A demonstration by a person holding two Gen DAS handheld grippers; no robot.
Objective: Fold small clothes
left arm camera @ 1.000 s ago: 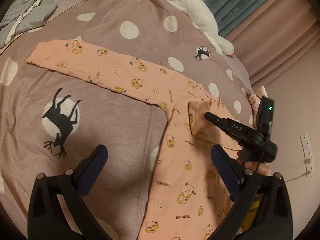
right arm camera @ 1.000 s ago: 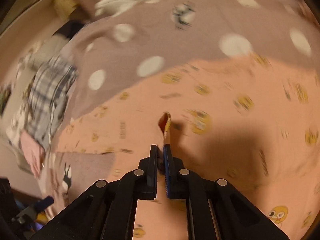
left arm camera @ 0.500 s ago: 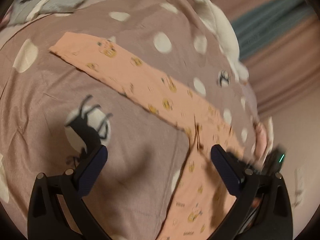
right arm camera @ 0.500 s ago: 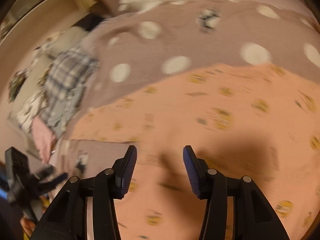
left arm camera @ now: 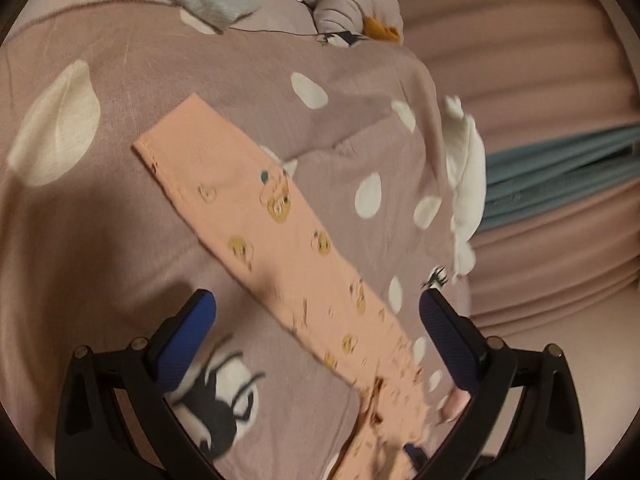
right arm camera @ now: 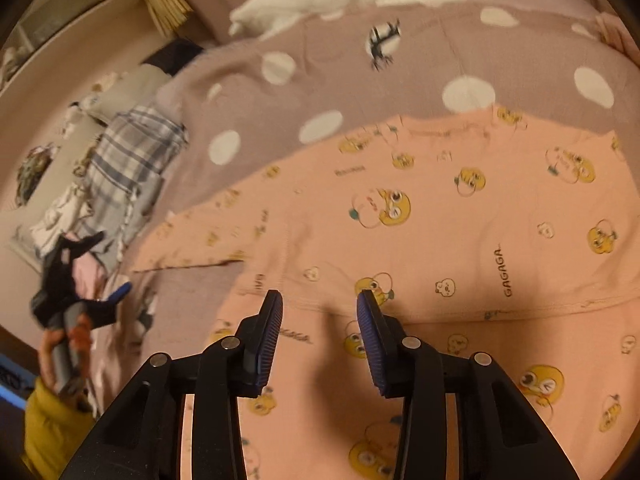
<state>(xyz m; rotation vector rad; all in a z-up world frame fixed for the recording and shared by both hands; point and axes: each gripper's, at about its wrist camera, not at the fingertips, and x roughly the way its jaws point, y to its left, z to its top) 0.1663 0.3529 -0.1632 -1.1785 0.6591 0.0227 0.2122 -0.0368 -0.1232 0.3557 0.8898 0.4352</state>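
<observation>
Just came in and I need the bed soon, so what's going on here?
A person with a gripper in each hand is folding small pink pants spread flat on the dotted bedspread. Both grippers are open and hold nothing. The right gripper hovers over the wide part of the pants, and the left gripper looks along one leg toward its cuff. No neat fold shows yet.

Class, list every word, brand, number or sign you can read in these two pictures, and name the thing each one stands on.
"GAGAGA.." printed sideways on the pink garment, right wrist view.
"GAGAGA" again on the same garment, partly hidden behind the right tool; only the end shows.
Other small printed words near the garment's far edge: too blurred to read.
Left wrist view: the trouser leg shows only cartoon faces; no readable text.
</observation>
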